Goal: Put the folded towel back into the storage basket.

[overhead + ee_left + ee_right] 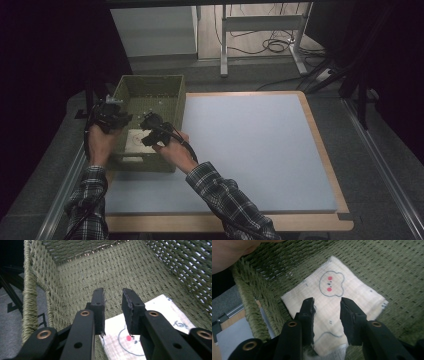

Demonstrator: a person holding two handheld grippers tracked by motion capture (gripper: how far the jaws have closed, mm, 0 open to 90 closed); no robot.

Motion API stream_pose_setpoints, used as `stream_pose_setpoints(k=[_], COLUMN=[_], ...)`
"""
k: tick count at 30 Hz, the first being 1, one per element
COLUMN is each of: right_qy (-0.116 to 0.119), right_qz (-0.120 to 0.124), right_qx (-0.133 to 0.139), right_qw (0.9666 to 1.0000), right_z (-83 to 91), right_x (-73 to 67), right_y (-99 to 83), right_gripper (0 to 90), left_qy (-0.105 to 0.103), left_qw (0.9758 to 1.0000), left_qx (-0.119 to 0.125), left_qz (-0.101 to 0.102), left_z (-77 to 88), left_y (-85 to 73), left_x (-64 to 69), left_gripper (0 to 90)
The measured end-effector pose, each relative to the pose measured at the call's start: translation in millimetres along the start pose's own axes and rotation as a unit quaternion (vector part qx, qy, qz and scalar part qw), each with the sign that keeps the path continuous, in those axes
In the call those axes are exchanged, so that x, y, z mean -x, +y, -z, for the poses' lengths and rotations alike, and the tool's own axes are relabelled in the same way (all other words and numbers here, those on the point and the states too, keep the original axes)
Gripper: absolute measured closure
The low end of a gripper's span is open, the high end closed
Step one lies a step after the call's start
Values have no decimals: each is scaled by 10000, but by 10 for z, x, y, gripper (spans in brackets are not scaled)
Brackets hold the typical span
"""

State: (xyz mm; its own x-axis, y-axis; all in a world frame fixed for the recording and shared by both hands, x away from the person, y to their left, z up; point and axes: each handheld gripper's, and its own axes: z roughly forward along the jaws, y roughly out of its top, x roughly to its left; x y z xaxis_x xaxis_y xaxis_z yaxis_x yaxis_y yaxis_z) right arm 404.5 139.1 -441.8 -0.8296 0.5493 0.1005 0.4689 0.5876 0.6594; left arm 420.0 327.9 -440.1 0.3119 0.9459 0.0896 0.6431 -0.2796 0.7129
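A green woven basket [150, 82] stands at the mat's left edge. A folded cream cloth [134, 140] with a drawn bear face lies flat on its floor. My left gripper [111, 117] hangs over the basket's left side. In the left gripper view its jaws [113, 293] stand apart with nothing between them, above the cloth [160, 312] and the basket wall [120, 270]. My right gripper [150, 131] is inside the basket near the front. It is open [327, 302] just above the cloth [352, 290], whose bear face shows beyond the tips.
A pale blue mat [250, 145] covers the wooden table [320, 145] to the right of the basket. Metal table legs [225, 45] and loose cables [275, 45] stand behind. A hand [232, 252] shows at the upper left of the right gripper view.
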Motion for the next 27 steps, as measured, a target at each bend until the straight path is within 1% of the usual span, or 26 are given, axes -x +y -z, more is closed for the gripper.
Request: stream_pose_setpoints(k=[2, 5, 8, 10, 11, 12, 16, 18, 22, 27], right_qy=[7, 16, 41, 29, 45, 41, 30, 20, 16, 73], right_qz=[27, 73, 154, 243, 226, 295, 402, 486, 567, 476], right_qx=[17, 52, 107, 141, 136, 174, 224, 295, 383, 495], right_qw=[10000, 10000, 9998, 9996, 9996, 9994, 9989, 9984, 9977, 9976], right_z=[29, 77, 130, 165, 188, 206, 298, 345, 442, 562], right_x=[27, 53, 73, 85, 84, 96, 113, 129, 170, 252], right_y=[-1, -13, -30, -40, -46, -50, -72, -88, -127, -170], right_gripper=[616, 591, 558, 526, 512, 496, 436, 413, 371, 329], left_qy=[-24, -162, -316, -379, -412, -433, -494, -526, -521, -611], left_qw=[10000, 9998, 9994, 9992, 9990, 9990, 9987, 9985, 9986, 9981], left_qx=[21, 51, 49, 40, 40, 18, 17, 16, -34, -23], left_qz=[-7, 66, 127, 139, 155, 142, 146, 145, 86, 125], left_z=[8, 2, -5, -6, -10, -10, -21, -19, -8, 17], left_y=[3, 7, 19, 33, 41, 49, 78, 90, 112, 136], left_x=[11, 25, 51, 79, 95, 109, 174, 202, 250, 285], left_gripper=[703, 666, 627, 609, 595, 581, 525, 502, 443, 361])
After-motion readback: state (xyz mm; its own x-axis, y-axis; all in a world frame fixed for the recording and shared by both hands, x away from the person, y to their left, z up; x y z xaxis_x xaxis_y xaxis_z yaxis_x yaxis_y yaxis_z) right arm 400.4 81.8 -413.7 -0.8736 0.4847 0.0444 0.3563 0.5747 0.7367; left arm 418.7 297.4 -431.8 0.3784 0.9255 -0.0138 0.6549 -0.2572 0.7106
